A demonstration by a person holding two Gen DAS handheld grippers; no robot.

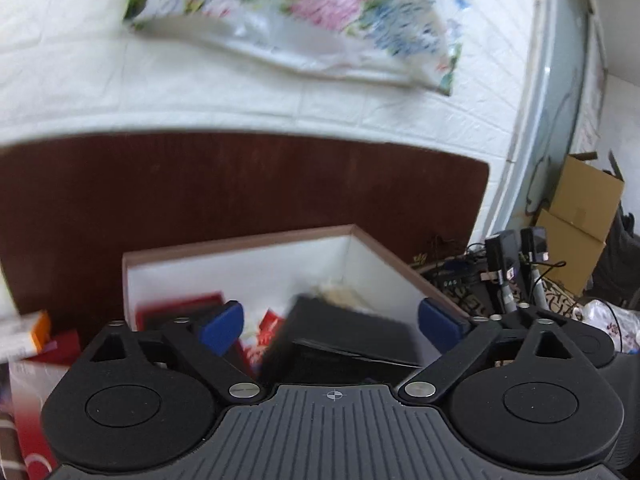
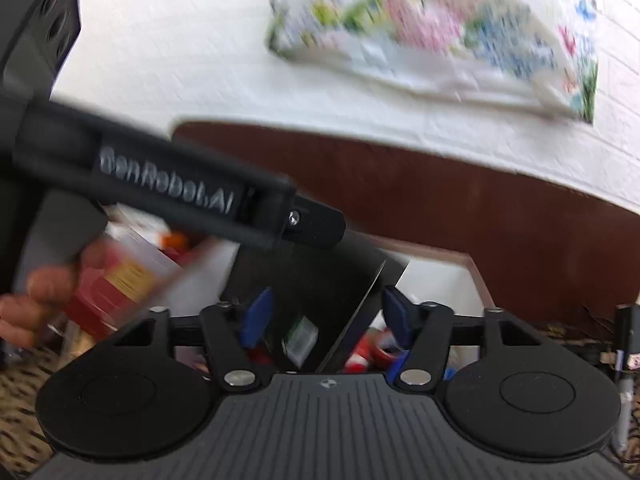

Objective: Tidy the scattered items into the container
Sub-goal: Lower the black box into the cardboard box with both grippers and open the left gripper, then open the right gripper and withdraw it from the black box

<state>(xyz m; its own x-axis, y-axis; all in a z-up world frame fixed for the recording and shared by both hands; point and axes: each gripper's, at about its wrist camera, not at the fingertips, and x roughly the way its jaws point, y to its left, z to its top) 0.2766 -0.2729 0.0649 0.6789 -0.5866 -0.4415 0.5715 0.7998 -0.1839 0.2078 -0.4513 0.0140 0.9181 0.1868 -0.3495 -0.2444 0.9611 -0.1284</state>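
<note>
A white-lined box with a brown rim [image 1: 240,242] stands on the dark red table. In it lie a black box [image 1: 344,340], red packets [image 1: 268,332] and a red-framed item [image 1: 180,304]. My left gripper [image 1: 330,320] is open above the box, blue pads either side of the black box without touching it. My right gripper [image 2: 324,314] is open over the same container [image 2: 440,256]; a tilted black box [image 2: 320,280] sits between its pads, with no contact visible. The left gripper's body [image 2: 168,188] crosses the right wrist view.
A red and white carton [image 2: 120,276] and fingers [image 2: 36,300] show at the left of the right wrist view. Red and orange packets [image 1: 40,336] lie left of the container. A floral cloth [image 1: 300,12] hangs on the white wall. Cardboard boxes [image 1: 580,216] and cables stand beyond the table's right edge.
</note>
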